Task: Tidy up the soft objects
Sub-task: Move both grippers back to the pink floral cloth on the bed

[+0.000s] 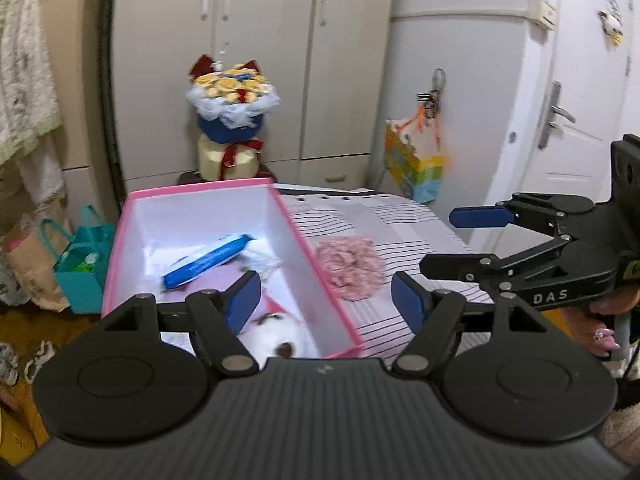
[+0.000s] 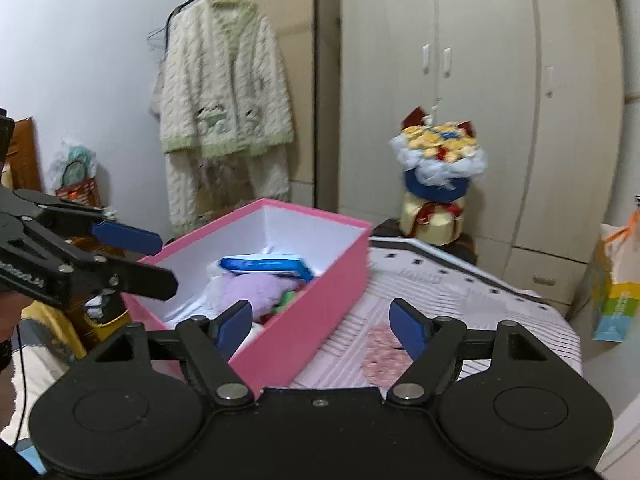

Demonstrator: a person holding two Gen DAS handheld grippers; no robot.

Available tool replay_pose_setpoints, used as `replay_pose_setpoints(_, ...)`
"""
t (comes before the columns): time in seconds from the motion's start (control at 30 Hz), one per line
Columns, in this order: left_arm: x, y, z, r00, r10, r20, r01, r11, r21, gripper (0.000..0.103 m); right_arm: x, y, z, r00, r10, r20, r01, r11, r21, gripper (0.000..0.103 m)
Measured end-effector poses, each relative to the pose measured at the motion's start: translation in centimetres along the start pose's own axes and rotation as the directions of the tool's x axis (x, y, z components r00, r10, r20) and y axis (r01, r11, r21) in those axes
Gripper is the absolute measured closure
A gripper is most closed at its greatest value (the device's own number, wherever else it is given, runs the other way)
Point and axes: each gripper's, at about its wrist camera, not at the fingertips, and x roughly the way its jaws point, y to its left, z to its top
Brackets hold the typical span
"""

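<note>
One pink box (image 1: 280,216) sits on the striped bed (image 1: 400,216), holding one blue pack (image 1: 208,258), one lilac plush (image 2: 248,290) and one white plush (image 1: 276,336) (blurred). One pink frilly scrunchie (image 1: 350,266) lies just beside it. Left gripper (image 1: 324,300) and right gripper (image 2: 320,326) gape, both empty.

Both grippers: matte black plastic, blue pads on the fingers, silver rivets and screws at the linkage pivots, two round discs at the base. Left gripper (image 1: 326,300) has a ribbed housing. Right gripper (image 2: 322,326) reads "DAS" in white. Hand (image 1: 600,320) has pink painted nails.
</note>
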Motion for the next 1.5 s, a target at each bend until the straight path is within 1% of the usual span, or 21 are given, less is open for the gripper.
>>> replay_pose_setpoints(0.17, 1.8, -2.6, 0.1, 0.998, -0.062, 0.011, 0.062, 0.998, 0.012, 0.032, -0.9, -1.9, -2.0, 0.999, -0.037, 0.002, 0.037, 0.999, -0.007, 0.023)
replay_pose_setpoints(0.3, 4.7, -4.3, 0.2, 0.994, -0.11, -0.02, 0.11, 0.994, -0.012, 0.032, -1.0, -3.3, -3.4, 0.998, -0.054, 0.022, 0.054, 0.998, -0.02, 0.022)
replay_pose_setpoints(0.37, 6.3, -5.0, 0.2, 0.992, -0.122, -0.036, 0.121, 0.992, -0.029, 0.032, -0.6, -4.0, -4.2, 0.998, -0.057, 0.034, 0.058, 0.998, -0.035, 0.022)
replay_pose_setpoints(0.47, 8.4, -6.2, 0.1, 0.992, -0.118, -0.041, 0.117, 0.993, -0.03, 0.032, 0.4, -4.9, -5.5, 0.997, -0.061, 0.041, 0.064, 0.996, -0.064, 0.022)
replay_pose_setpoints(0.63, 12.3, -8.0, 0.0, 0.997, -0.064, -0.047, 0.062, 0.997, -0.034, 0.033, 2.4, -6.7, -6.7, 0.999, -0.032, 0.03, 0.035, 0.996, -0.087, 0.022)
replay_pose_setpoints(0.67, 13.1, -8.2, 0.1, 0.997, -0.058, -0.056, 0.056, 0.998, -0.04, 0.033, 2.6, -7.1, -6.9, 0.998, -0.023, 0.056, 0.029, 0.995, -0.092, 0.022)
replay_pose_setpoints(0.7, 14.0, -8.2, 0.0, 0.996, -0.049, -0.068, 0.046, 0.998, -0.052, 0.033, 2.8, -7.3, -7.0, 0.996, -0.015, 0.088, 0.024, 0.994, -0.105, 0.018)
replay_pose_setpoints(0.73, 14.7, -8.2, 0.0, 0.997, -0.035, -0.074, 0.031, 0.997, -0.065, 0.035, 3.2, -7.6, -7.1, 0.994, -0.013, 0.106, 0.027, 0.991, -0.134, 0.017)
replay_pose_setpoints(0.77, 15.4, -8.1, 0.0, 0.997, -0.012, -0.08, 0.006, 0.997, -0.075, 0.035, 3.7, -7.8, -7.1, 0.994, -0.019, 0.106, 0.037, 0.985, -0.17, 0.017)
replay_pose_setpoints(0.8, 16.0, -8.1, 0.0, 0.997, 0.01, -0.081, -0.016, 0.997, -0.077, 0.035, 4.5, -8.0, -7.0, 0.995, -0.022, 0.097, 0.042, 0.977, -0.208, 0.017)
replay_pose_setpoints(0.87, 17.4, -8.4, 0.0, 0.995, 0.056, -0.085, -0.061, 0.997, -0.057, 0.035, 5.7, -8.6, -7.0, 0.997, -0.005, 0.076, 0.023, 0.97, -0.24, 0.017)
replay_pose_setpoints(0.97, 19.7, -8.6, 0.0, 0.988, 0.108, -0.107, -0.114, 0.992, -0.05, 0.036, 8.1, -9.9, -6.8, 0.998, 0.057, 0.008, -0.054, 0.974, -0.219, 0.017)
replay_pose_setpoints(1.07, 22.1, -8.1, -0.2, 0.981, 0.12, -0.15, -0.134, 0.987, -0.089, 0.038, 10.7, -11.0, -7.0, 0.994, 0.099, -0.051, -0.106, 0.979, -0.175, 0.017)
replay_pose_setpoints(1.1, 23.0, -7.8, -0.3, 0.979, 0.118, -0.168, -0.137, 0.985, -0.106, 0.039, 11.4, -11.3, -7.1, 0.992, 0.109, -0.065, -0.119, 0.98, -0.161, 0.017)
replay_pose_setpoints(1.13, 23.6, -7.6, -0.5, 0.977, 0.117, -0.179, -0.14, 0.983, -0.118, 0.043, 12.3, -11.6, -7.3, 0.99, 0.116, -0.083, -0.127, 0.982, -0.143, 0.017)
replay_pose_setpoints(1.2, 24.6, -7.1, -0.9, 0.971, 0.136, -0.195, -0.166, 0.976, -0.143, 0.046, 13.6, -11.9, -7.5, 0.987, 0.118, -0.113, -0.132, 0.984, -0.122, 0.017)
replay_pose_setpoints(1.33, 25.8, -6.8, -1.4, 0.966, 0.163, -0.202, -0.198, 0.966, -0.165, 0.047, 15.3, -12.5, -7.9, 0.979, 0.141, -0.148, -0.157, 0.982, -0.102, 0.018)
replay_pose_setpoints(1.43, 26.0, -6.8, -1.4, 0.964, 0.197, -0.181, -0.228, 0.959, -0.168, 0.047, 16.6, -12.6, -7.6, 0.971, 0.164, -0.175, -0.183, 0.978, -0.102, 0.019)
replay_pose_setpoints(1.5, 26.2, -6.6, -1.4, 0.963, 0.201, -0.179, -0.232, 0.958, -0.171, 0.048, 17.1, -12.5, -7.5, 0.967, 0.18, -0.181, -0.201, 0.974, -0.104, 0.022)
